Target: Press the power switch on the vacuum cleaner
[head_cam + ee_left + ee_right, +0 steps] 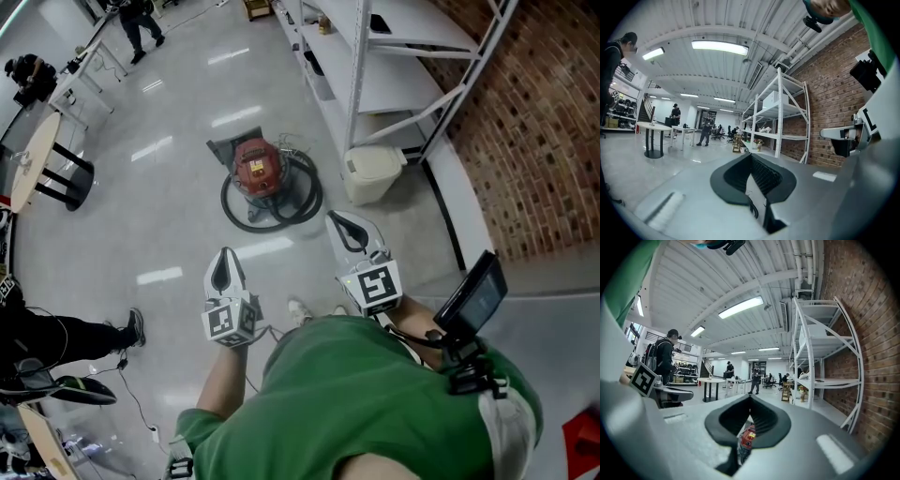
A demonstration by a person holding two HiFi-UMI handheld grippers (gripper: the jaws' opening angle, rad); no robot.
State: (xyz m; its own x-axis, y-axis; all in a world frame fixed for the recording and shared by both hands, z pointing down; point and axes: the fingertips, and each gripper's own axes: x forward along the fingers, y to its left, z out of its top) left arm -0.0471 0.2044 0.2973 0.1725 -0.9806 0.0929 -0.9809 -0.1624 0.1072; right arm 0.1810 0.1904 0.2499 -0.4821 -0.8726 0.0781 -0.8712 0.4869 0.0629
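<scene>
A red vacuum cleaner (257,168) stands on the glossy floor ahead of me, with its black hose (305,192) coiled around it. Both grippers hang in the air short of it, and neither touches it. My left gripper (225,253) is shut and empty, its tips (751,155) meeting in the left gripper view. My right gripper (334,217), closer to the vacuum, is also shut. Through the slit below its tips (750,397) a strip of the red vacuum (748,437) shows in the right gripper view. I cannot pick out the power switch.
A white lidded bin (372,173) sits right of the vacuum, at the foot of white shelving (375,56) along a brick wall (534,141). A round table (33,159) stands far left. A seated person's leg (66,333) and floor cables lie at my left.
</scene>
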